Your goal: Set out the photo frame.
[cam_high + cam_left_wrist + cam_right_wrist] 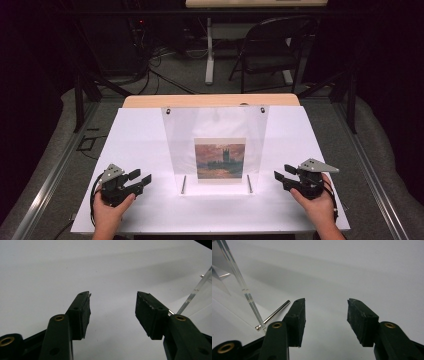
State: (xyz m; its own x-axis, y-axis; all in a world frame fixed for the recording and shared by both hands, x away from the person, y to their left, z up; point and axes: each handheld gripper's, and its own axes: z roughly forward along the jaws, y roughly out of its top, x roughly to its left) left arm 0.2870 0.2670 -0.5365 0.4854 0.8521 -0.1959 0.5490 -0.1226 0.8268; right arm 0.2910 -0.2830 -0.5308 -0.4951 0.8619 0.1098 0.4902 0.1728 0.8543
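My left gripper [139, 179] rests on the white table [140, 130], its 2 jaws apart with nothing between them. Just to its right stands the clear frame [215, 130], leaning back on 2 metal pins, with a small picture [219, 159] inside it, maybe a tower at sunset. One metal pin [273, 314] lies close to my right gripper [281, 177], which sits right of the frame, jaws apart and holding nothing.

Clear acrylic frame [215, 142] stands tilted mid-table (painting print [219, 160] inside); untouched.
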